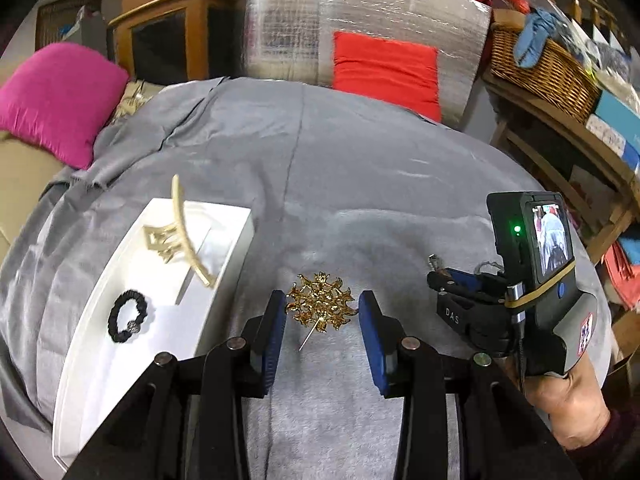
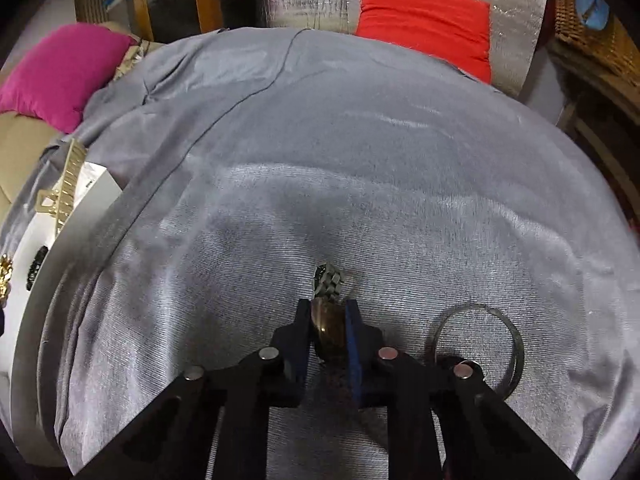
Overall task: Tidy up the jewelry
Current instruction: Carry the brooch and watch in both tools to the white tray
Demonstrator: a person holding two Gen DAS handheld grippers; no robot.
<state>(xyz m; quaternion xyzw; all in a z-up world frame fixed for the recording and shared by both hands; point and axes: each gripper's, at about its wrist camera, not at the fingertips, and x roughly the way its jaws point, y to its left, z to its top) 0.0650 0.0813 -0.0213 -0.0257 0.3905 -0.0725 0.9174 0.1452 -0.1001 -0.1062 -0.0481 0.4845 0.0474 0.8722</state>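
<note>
A gold filigree brooch (image 1: 322, 303) with a loose pin lies on the grey cloth (image 1: 360, 168). My left gripper (image 1: 323, 312) is open, one finger on each side of the brooch, not touching it. A white tray (image 1: 132, 312) to the left holds a cream hair claw (image 1: 182, 236) and a black scrunchie (image 1: 128, 315). My right gripper (image 2: 329, 316) is shut on a metal wristwatch (image 2: 329, 322); its link band (image 2: 329, 282) sticks out ahead over the cloth. The right gripper also shows in the left wrist view (image 1: 440, 276).
A silver bangle (image 2: 478, 344) lies on the cloth right of the right gripper. The tray's edge (image 2: 72, 248) is far left in the right wrist view. Pink (image 1: 60, 100) and red (image 1: 386, 72) cushions lie at the back; a wicker basket (image 1: 540, 68) sits on a shelf at right.
</note>
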